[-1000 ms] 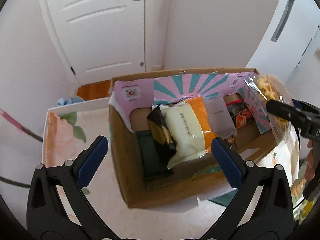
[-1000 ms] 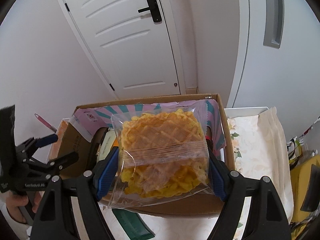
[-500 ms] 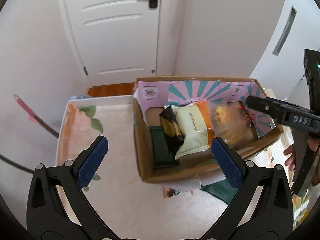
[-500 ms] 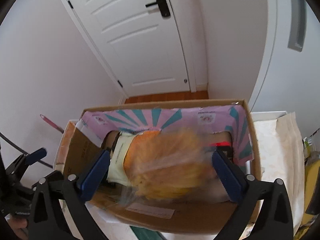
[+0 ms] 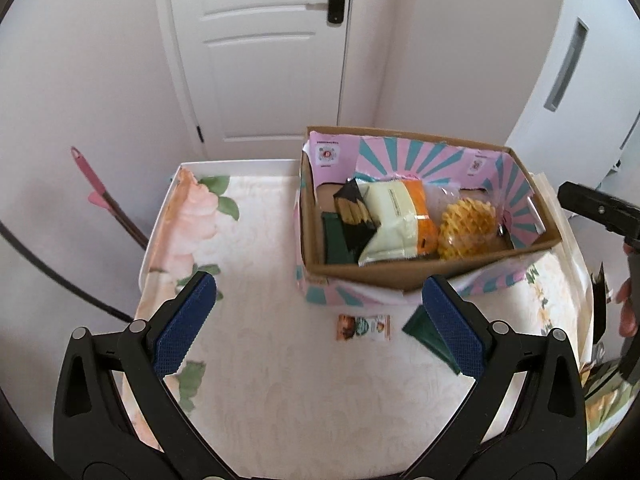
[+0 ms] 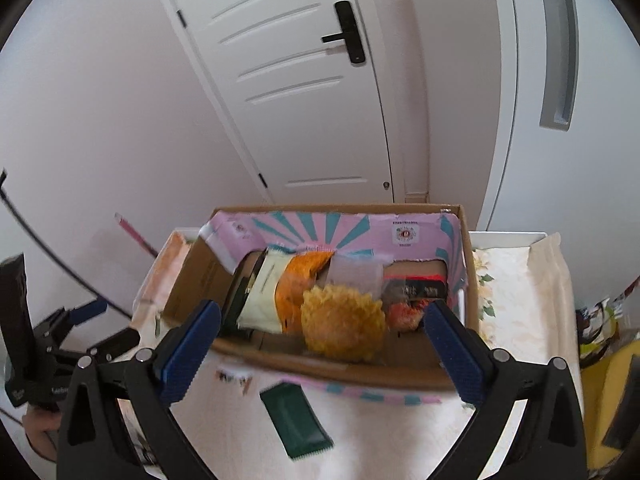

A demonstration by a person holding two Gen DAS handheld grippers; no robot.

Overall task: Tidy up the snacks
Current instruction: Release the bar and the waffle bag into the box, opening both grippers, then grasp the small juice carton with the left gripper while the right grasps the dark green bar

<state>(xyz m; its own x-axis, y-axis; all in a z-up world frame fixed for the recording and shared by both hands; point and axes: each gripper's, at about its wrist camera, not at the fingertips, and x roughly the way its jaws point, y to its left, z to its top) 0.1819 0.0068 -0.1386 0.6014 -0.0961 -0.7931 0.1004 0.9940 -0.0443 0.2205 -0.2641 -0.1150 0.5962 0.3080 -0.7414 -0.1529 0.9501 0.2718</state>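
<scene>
A cardboard box (image 5: 404, 270) with a pink and teal lining stands on the floral tabletop and holds several snacks: a clear bag of yellow waffle crisps (image 5: 466, 226), a cream and orange packet (image 5: 394, 216), a black packet and a dark green one. The box (image 6: 320, 360) and the waffle bag (image 6: 342, 328) also show in the right wrist view. A dark green packet (image 6: 296, 420) and a small flat packet (image 5: 364, 327) lie on the table in front of the box. My left gripper (image 5: 320, 324) is open and empty, back from the box. My right gripper (image 6: 324, 352) is open and empty at the box's front wall.
The table's white rim (image 5: 240, 165) runs at the back left. A pink-handled tool (image 5: 104, 196) leans left of the table. A white door (image 5: 264, 52) and white walls stand behind. Yellow and other packets (image 6: 600, 344) lie at the right edge.
My right gripper opened and let the waffle bag drop into the box, then drew back. My left gripper pulled back from the box, so more of the table shows.
</scene>
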